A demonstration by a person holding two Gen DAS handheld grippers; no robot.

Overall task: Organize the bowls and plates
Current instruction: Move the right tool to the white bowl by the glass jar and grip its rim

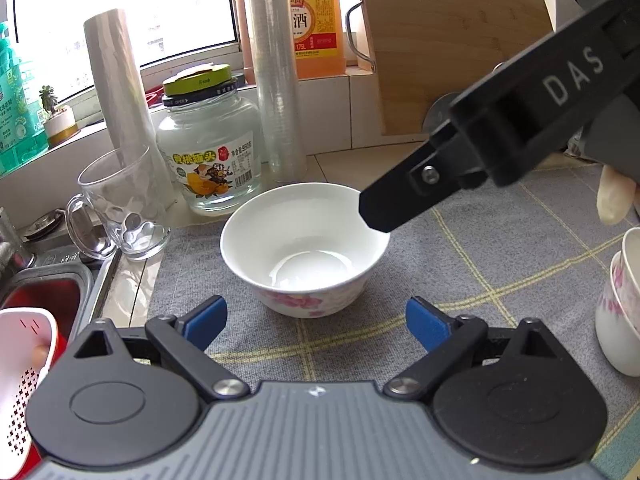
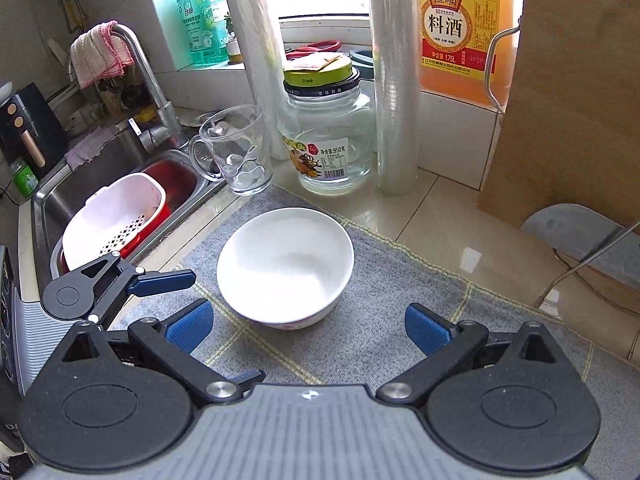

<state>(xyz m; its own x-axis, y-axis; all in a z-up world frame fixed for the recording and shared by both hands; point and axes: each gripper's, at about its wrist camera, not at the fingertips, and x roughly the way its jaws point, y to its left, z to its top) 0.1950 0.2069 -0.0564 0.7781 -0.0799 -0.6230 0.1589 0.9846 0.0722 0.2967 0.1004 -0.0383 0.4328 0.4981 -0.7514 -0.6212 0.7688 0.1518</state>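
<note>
White stacked bowls (image 1: pixel 622 300) appear only in the left view; both grippers' fingers gape wide, empty.

Left gripper (image 1: pixel 316 322), right gripper (image 2: pixel 310 330): black linkage arms, silver pivot screws, blue-padded fingers (image 1: pixel 426 326), ribbed grey body, white "DAS" lettering.

Bare grey mat (image 2: pixel 400 300) right of bowl (image 2: pixel 286 266), glass mug (image 2: pixel 236 156), jar (image 2: pixel 328 140), film roll (image 2: pixel 394 80) crowding behind
</note>
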